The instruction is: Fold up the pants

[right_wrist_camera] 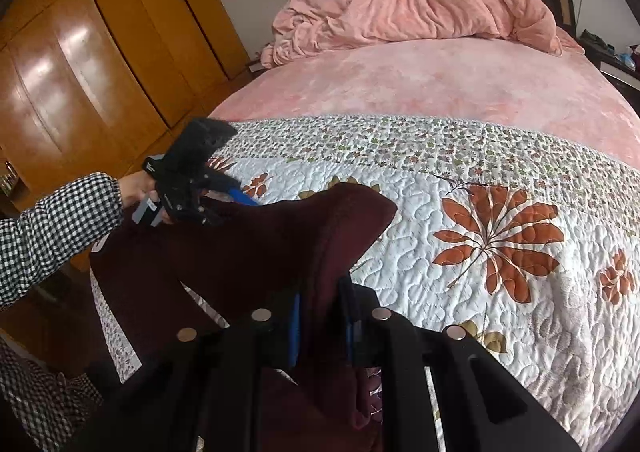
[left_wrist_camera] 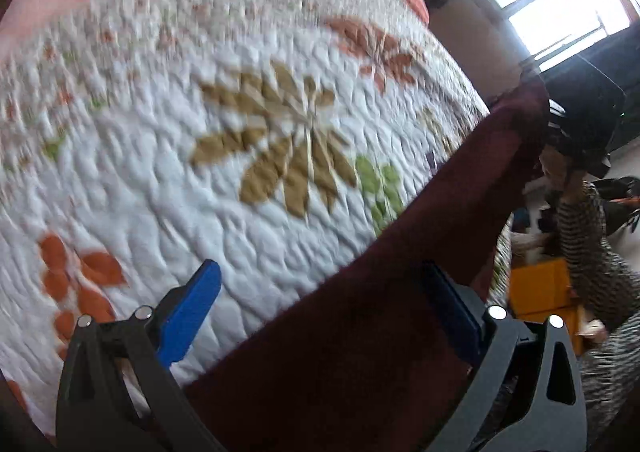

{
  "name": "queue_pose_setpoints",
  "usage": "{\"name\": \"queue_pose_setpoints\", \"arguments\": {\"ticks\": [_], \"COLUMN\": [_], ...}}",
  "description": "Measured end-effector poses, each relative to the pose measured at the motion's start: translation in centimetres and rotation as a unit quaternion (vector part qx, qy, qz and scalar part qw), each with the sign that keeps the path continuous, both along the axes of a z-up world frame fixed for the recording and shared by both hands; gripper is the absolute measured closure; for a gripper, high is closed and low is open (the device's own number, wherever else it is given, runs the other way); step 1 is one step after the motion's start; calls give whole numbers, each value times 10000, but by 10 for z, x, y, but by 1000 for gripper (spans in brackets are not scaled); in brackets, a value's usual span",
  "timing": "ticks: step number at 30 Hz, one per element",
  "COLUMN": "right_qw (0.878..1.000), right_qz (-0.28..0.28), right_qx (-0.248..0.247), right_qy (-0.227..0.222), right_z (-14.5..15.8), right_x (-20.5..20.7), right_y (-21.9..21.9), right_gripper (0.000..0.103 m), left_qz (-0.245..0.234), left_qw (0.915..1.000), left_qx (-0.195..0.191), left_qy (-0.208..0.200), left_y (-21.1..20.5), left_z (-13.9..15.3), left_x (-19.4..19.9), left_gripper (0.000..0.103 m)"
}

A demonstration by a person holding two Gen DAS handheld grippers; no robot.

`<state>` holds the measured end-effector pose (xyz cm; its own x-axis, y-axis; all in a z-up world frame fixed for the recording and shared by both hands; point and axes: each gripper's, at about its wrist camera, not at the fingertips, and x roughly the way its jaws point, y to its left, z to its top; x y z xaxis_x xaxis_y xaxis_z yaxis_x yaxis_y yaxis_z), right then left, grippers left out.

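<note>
The right gripper (right_wrist_camera: 322, 326) is nearly closed, its blue pads pinching a fold of the maroon pants (right_wrist_camera: 256, 248). The cloth rises from those pads in a peaked ridge, then runs away to the left toward the left gripper (right_wrist_camera: 224, 194).

The left gripper, held by a hand (right_wrist_camera: 134, 188) in a checked sleeve (right_wrist_camera: 56, 228), has its jaws wide apart. In its own view the pants (left_wrist_camera: 400, 292) lie between the blue fingers (left_wrist_camera: 188, 308), touching the right one and clear of the left; nothing is gripped.

The pants hang stretched between the two grippers, long axis running side to side across the near edge of the bed, above a white quilt (right_wrist_camera: 460, 292) with orange flowers. Further back lie a pink sheet (right_wrist_camera: 440, 80) and a heaped pink duvet (right_wrist_camera: 420, 0). A wooden wardrobe (right_wrist_camera: 100, 52) stands at left.

A small white label on the left gripper is too small to read.
</note>
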<state>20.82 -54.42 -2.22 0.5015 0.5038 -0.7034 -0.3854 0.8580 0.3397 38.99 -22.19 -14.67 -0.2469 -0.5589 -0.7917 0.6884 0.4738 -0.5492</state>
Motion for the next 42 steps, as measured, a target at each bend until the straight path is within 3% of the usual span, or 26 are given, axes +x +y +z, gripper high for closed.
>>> {"name": "queue_pose_setpoints", "arguments": {"ticks": [1, 3, 4, 7, 12, 15, 16, 21, 26, 29, 35, 37, 42], "right_qw": [10000, 10000, 9999, 9997, 9978, 9958, 9954, 9927, 9917, 9906, 9909, 9904, 9925], "right_qz": [-29, -72, -97, -238, -655, -808, -832, -936, -922, -908, -909, -918, -927], "right_qx": [20, 52, 42, -54, -92, -382, -430, -612, -679, -790, -869, -941, -801], "right_qy": [-4, 4, 13, 24, -29, -179, -215, -442, -588, -655, -484, -439, 14], "right_z": [-1, -2, -4, -10, -16, -19, -20, -30, -40, -48, -69, -74, -91], "right_x": [0, 0, 0, 0, -2, -6, -7, -29, -62, -84, -115, -126, -157], "right_y": [-1, -2, -1, 2, -2, 5, 7, 15, 20, 24, 25, 25, 21], "right_gripper": [87, 87, 87, 87, 87, 87, 86, 85, 84, 82, 76, 68, 52], "left_qz": [-39, -91, -94, 118, 855, 1024, 1119, 1329, 1301, 1266, 860, 712, 444], "left_qw": [9999, 9998, 9998, 9992, 9861, 9668, 9567, 9207, 9011, 8983, 9012, 9047, 9024], "left_qx": [76, 146, 162, 136, 131, 564, 735, 1101, 1138, 1076, 1124, 1177, 1535], "left_qy": [101, 83, 53, -367, -1422, -2274, -2584, -3500, -3976, -4067, -4097, -4032, -4003], "left_y": [2, 5, 7, 15, 30, 22, 20, 19, 21, 21, 18, 17, 18], "left_z": [-4, -8, -9, 3, 44, 66, 71, 86, 82, 79, 60, 51, 21], "left_x": [-3, -9, -13, -24, -53, -86, -101, -157, -210, -233, -281, -297, -326], "left_gripper": [49, 72, 79, 89, 91, 91, 91, 91, 90, 90, 90, 90, 86]}}
